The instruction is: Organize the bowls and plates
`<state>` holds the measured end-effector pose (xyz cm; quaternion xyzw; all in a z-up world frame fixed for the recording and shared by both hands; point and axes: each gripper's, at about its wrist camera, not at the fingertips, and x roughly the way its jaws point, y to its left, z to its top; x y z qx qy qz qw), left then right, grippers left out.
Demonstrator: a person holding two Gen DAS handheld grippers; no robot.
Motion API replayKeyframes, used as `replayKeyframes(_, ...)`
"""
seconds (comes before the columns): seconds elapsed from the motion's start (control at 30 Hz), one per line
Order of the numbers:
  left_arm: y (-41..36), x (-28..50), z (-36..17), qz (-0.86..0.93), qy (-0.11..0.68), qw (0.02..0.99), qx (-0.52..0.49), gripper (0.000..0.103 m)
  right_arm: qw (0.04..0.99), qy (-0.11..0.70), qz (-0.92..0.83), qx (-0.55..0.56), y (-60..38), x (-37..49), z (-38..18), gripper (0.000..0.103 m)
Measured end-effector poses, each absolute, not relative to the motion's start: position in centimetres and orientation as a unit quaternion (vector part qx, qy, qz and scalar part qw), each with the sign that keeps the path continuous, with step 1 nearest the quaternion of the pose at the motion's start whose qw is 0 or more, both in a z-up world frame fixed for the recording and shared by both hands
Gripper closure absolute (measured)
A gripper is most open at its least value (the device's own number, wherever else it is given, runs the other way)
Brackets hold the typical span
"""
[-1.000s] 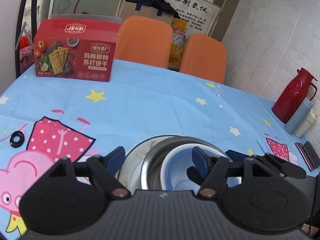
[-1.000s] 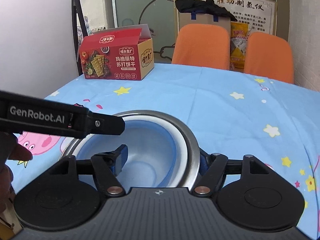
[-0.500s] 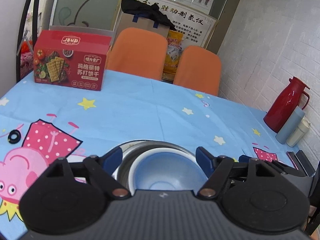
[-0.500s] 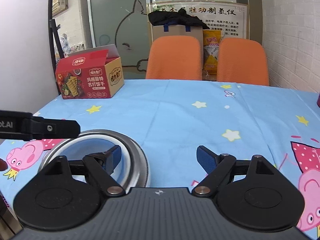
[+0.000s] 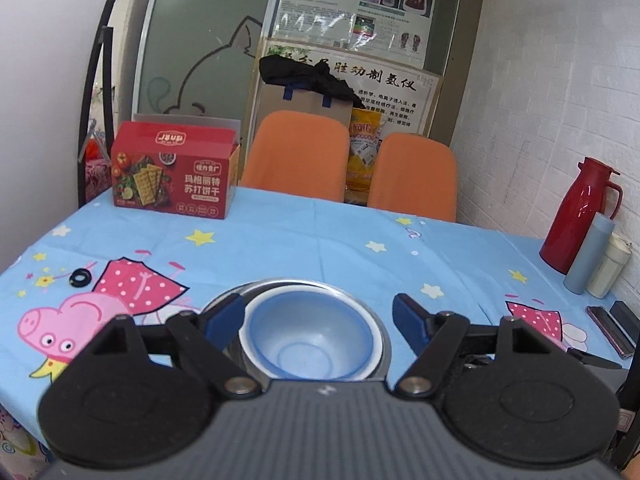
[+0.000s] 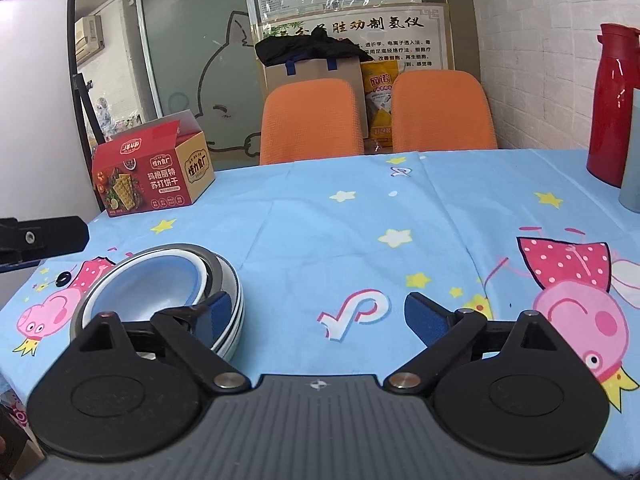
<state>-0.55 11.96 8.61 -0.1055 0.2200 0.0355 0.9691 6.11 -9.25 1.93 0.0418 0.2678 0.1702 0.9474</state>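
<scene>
Bowl stack (image 6: 160, 296) left; tablecloth (image 6: 340, 248) beside it open.

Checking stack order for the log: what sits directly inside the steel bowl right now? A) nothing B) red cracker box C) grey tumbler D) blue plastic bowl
D: the blue plastic bowl is nested in the steel bowl, which rests on white plates; both grippers are open and hold nothing.

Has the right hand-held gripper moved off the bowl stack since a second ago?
Yes. The right hand-held gripper has pulled back and to the right: the blue bowl, earlier between its fingers, now sits at its left finger.
</scene>
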Motion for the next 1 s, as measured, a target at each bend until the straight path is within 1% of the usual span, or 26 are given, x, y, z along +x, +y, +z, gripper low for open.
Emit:
replayKeyframes(0.2, 11.7, -2.2, 8.1, 0.029, 0.235, 0.963, -0.13, 0.028, 0.948, 0.262, 0.173, 0.059, -10.5, 4.3, 1.7, 0.0)
replayKeyframes(0.4, 11.3, -3.2, 7.5, 0.049, 0.247, 0.96, -0.122, 0.028, 0.949, 0.259, 0.166, 0.076, -12.0, 3.4, 1.4, 0.0)
replayKeyframes(0.73, 8.8, -5.7, 3.8, 0.032, 0.272, 0.956, -0.104, 0.028, 0.951, 0.256, 0.147, 0.086, -13.9, 0.0, 0.2, 0.0)
replayKeyframes(1.0, 7.3, -8.6, 2.9, 0.034, 0.253, 0.964, -0.072, 0.028, 0.957, 0.248, 0.129, 0.073, -14.2, -3.5, 0.3, 0.0)
